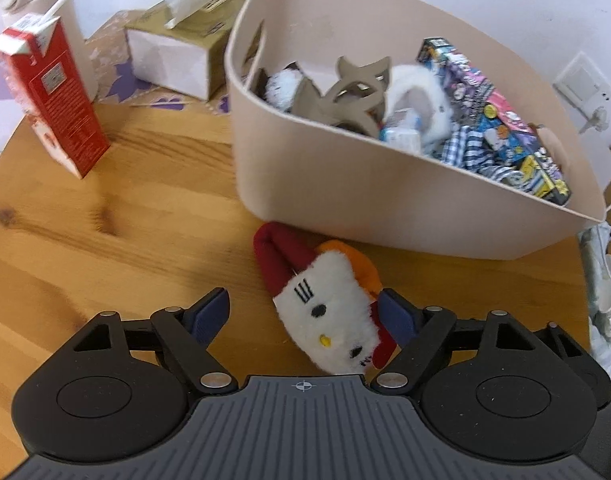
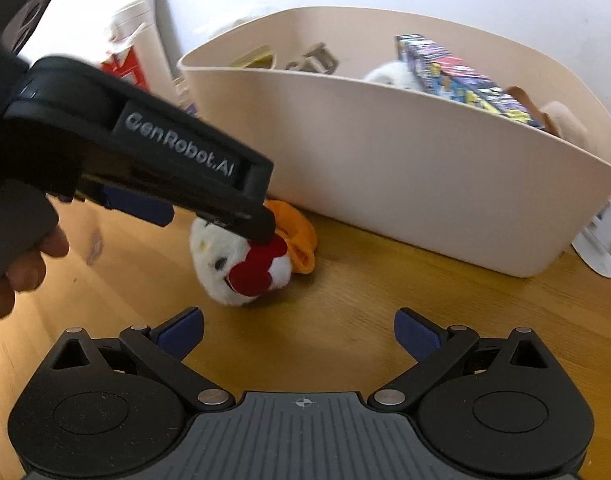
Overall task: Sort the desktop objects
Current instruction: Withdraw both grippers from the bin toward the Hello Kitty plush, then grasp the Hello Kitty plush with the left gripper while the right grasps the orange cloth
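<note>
At the bottom of the left wrist view the left gripper (image 1: pixel 303 316) has its blue-padded fingers (image 1: pixel 209 314) spread wide apart, straddling a plush cat toy (image 1: pixel 329 312) without pressing on it; the right pad sits just beside the toy's red bow. In the right wrist view the right gripper (image 2: pixel 299 334) also has its fingers wide apart, with only bare wood between them.

The tabletop (image 1: pixel 105 220) is warm, honey-coloured wood with dark grain streaks and a knot at the left edge of the frame. The toy lies on it at lower centre, just in front of the bin: a white fluffy face with black whiskers and eyes, a yellow nose, a red bow, and dark red and orange cloth behind the head.

Beyond it, filling the upper right, stands a beige plastic bin (image 1: pixel 325 184) holding cardboard cut-outs, white fluffy items, checked fabric and a colourful printed box. At the left stands a red carton (image 1: pixel 57 100) with a straw, and behind it, at upper centre-left, a tissue box (image 1: pixel 177 56). A pale wall with a socket plate closes the background at the right.
</note>
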{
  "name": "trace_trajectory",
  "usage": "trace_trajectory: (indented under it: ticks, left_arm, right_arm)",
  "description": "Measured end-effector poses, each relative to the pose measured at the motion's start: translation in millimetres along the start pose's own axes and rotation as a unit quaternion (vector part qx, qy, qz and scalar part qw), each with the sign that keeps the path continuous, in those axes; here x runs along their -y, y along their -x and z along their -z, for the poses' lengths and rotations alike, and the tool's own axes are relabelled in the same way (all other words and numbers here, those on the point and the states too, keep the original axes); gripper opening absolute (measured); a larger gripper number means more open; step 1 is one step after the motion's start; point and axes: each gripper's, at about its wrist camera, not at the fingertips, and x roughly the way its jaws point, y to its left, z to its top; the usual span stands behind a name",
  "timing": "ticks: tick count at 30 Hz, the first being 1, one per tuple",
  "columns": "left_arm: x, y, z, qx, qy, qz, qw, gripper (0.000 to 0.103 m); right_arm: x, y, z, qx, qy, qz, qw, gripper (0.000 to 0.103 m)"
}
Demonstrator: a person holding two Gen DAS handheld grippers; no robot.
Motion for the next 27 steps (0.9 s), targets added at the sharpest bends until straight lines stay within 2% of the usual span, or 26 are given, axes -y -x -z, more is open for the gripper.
trace_trajectory:
  ticks: [4,7,10,14,20,27]
  left_arm:
    - [-8.4,0.8,4.1,-0.010,-0.015,-0.029,0.9994,0.083]
    - [-19.1,5.4,7.1,-0.004,-0.023,-0.034,0.9992,0.083]
    - [-29.5,7.4,6.7,-0.011,-0.009,-0.020,0.9997,0.083]
    - [-38.5,10.5,4.3,-0.010,0.006,0.006,0.9999,0.083]
    - [-48.8,9.4,0.8,-0.008,0.009,0.001,0.9999,0.083]
    - [-56.2,2.5,1.8,-0.022,0.019,0.001,0.9996,0.083]
  right_arm:
    - [11.1,2.9,2.9,0.003,-0.011,0.012,1.000,0.103]
    - [20.9,4.1,2.9,0.006,-0.012,0.019,1.000,0.103]
    - [23.5,1.9,1.0,0.006,-0.002,0.018,1.000,0.103]
    - [12.8,-0.3,-0.7,0.011,0.020,-0.004,1.000,0.103]
    - [-17.2,-10.1,-7.9,0.015,0.076,-0.011,0.997,0.102]
    - [-24.9,-23.5,-10.8,0.002,0.089,-0.009,0.996,0.089]
